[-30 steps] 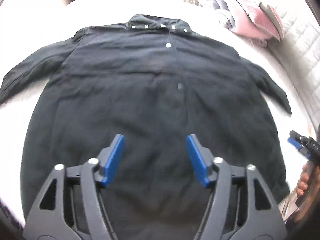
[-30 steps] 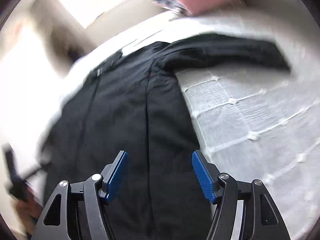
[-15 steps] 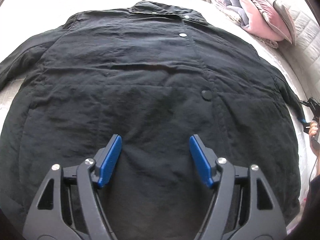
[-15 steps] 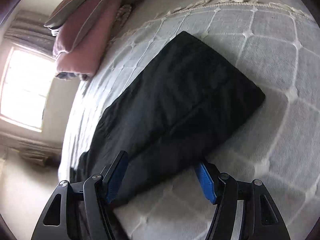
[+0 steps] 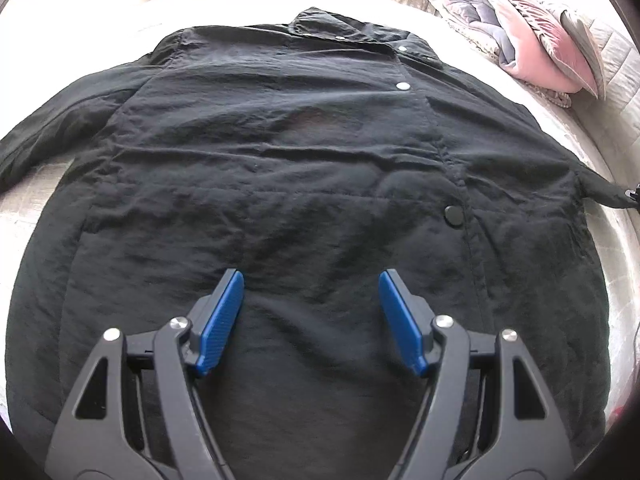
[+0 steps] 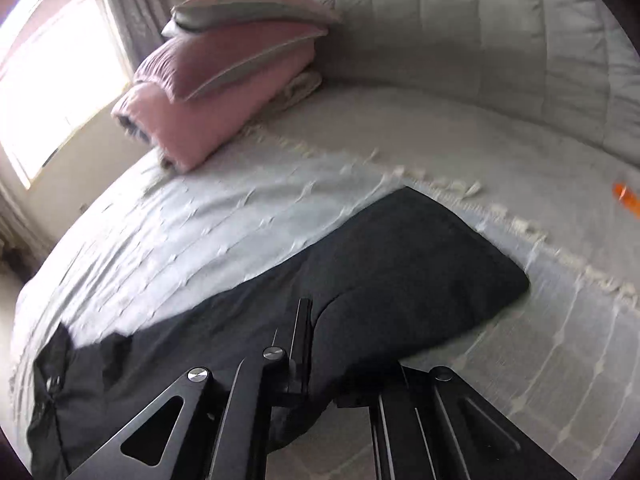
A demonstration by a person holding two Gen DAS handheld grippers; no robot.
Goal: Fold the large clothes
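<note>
The black coat (image 5: 304,184) is spread flat, front up, over the pale quilted bedspread (image 6: 200,232) of a bed, its collar toward the far end and its sleeves laid out to either side. Nearly the whole of the left wrist view is filled by its body, with a dark button (image 5: 455,215) seen on the placket and small silver snaps nearer the collar. A stack of pink and grey pillows (image 6: 224,80) is set at the head of the bed, well apart from the coat. A small orange object (image 6: 627,197) is seen at the far right edge, too blurred to be identified.

The left tongs (image 5: 311,292) are held wide apart above the lower front of the coat, with nothing gripped between the blue pads (image 5: 222,320). The right tongs (image 6: 320,344) have just been closing and are clamped on the sleeve (image 6: 408,272), a fold of black cloth being pinched between them near the cuff end.
</note>
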